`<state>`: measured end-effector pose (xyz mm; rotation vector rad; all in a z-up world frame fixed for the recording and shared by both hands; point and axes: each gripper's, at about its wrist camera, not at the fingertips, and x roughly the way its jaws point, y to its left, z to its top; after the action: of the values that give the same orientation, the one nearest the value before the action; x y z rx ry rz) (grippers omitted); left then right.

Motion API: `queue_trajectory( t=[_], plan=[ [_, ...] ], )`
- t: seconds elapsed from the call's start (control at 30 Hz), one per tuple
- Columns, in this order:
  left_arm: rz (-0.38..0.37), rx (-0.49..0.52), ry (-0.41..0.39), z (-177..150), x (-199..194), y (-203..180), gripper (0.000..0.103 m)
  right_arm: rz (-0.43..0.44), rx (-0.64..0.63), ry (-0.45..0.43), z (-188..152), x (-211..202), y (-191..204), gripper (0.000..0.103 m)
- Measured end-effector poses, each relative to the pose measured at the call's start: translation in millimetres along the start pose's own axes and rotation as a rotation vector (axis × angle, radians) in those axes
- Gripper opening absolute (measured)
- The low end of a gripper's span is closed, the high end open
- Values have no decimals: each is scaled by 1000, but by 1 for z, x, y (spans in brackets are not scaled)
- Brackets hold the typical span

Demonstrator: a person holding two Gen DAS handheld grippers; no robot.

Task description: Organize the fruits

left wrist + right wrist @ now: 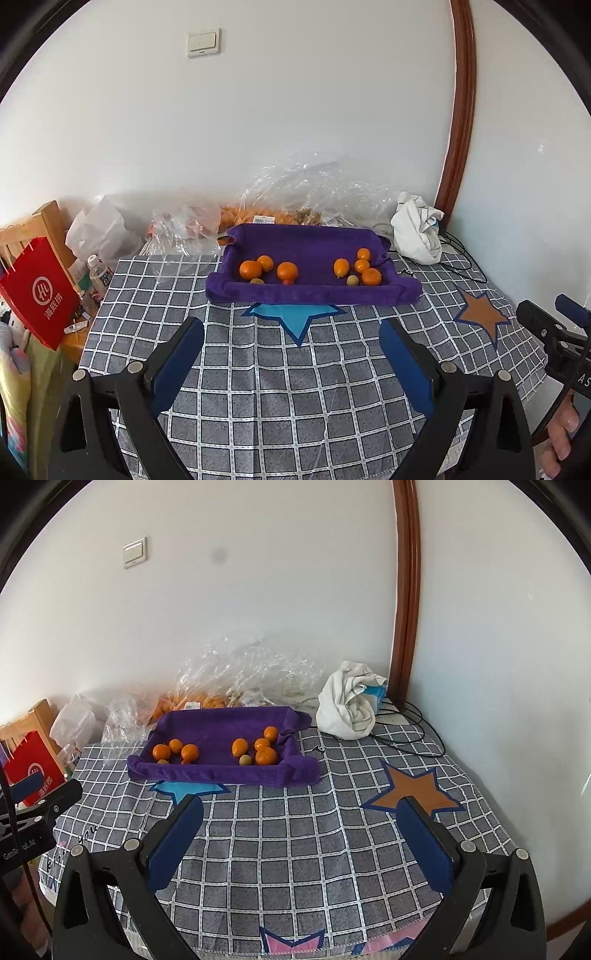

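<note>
Oranges (287, 270) sit, seemingly grouped, in purple tray (314, 293).

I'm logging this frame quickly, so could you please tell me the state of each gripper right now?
Left gripper: jaws open, holding nothing, above the checked tablecloth.
Right gripper: jaws open, holding nothing.

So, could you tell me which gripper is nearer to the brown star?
Right. The right gripper has one finger overlapping the brown star in its view; the left gripper hovers further left, near the blue star.
</note>
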<state>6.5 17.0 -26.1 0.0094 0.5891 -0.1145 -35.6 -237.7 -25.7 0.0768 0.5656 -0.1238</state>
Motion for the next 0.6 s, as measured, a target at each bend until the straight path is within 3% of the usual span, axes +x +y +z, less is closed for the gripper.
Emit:
queue_trajectory(
  t=[0.6],
  plan=[
    [18, -5, -6, -2, -6, 0, 96, 4, 3, -7, -8, -6, -2, 103]
  ],
)
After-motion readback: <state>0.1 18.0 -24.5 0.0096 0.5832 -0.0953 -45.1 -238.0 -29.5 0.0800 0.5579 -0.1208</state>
